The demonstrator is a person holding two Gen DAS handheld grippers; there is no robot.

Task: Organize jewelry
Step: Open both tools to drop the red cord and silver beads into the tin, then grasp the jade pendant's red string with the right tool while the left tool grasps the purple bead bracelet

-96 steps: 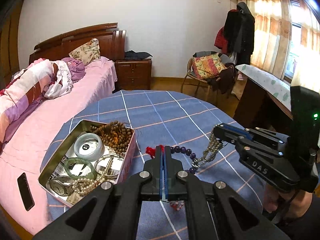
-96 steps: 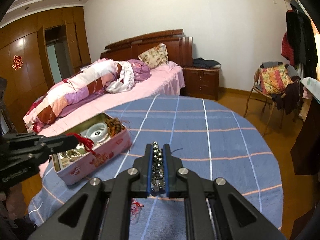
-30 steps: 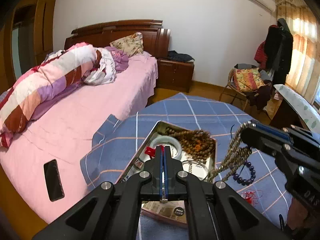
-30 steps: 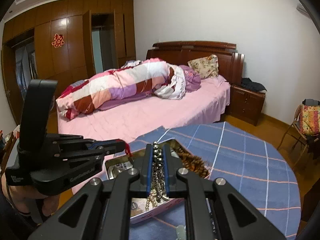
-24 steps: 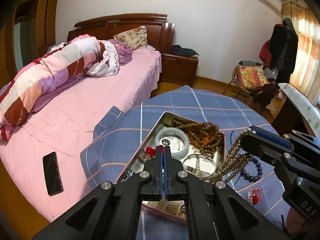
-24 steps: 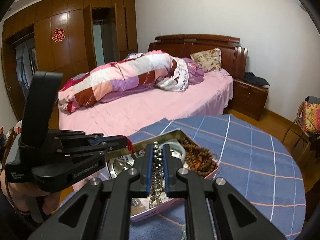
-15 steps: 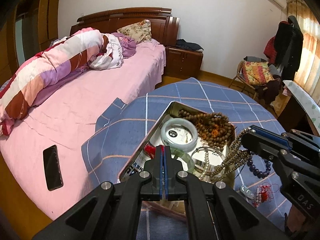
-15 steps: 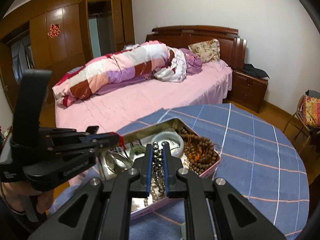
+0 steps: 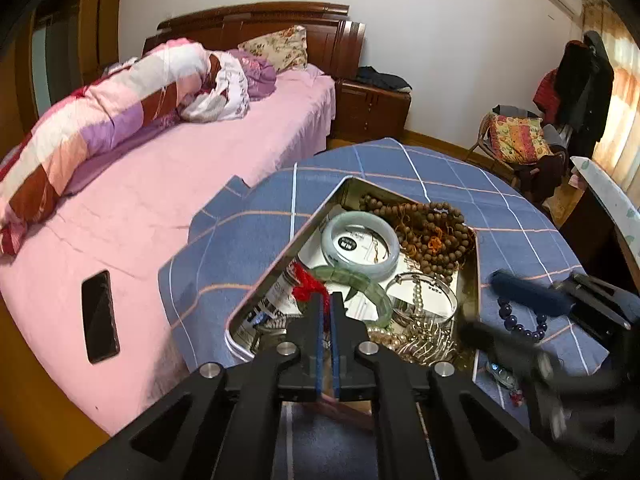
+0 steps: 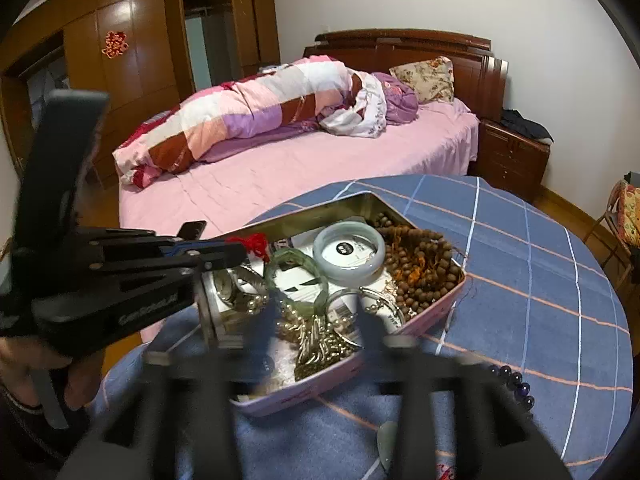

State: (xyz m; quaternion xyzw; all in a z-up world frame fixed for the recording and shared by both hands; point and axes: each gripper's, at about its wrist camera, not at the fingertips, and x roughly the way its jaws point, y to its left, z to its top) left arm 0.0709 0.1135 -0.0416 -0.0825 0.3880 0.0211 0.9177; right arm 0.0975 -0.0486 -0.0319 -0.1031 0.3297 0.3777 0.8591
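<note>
Left gripper [image 9: 327, 320] pinches red tassel [image 9: 306, 284], limp, light; right gripper [image 10: 316, 320] spread, blurred, lower centre

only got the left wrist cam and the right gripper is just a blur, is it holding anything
Observer: No. In the right wrist view the right gripper has its fingers spread wide with nothing between them. The silver chain lies in the tin below.
Operator: ok and the red bit at my own tip
Observer: Seen from the side, the left gripper is shut on a red tassel, which sits above the tin's left end.
Operator: anything under it i can't see
Observer: A wristwatch lies in that end of the tin.
</note>
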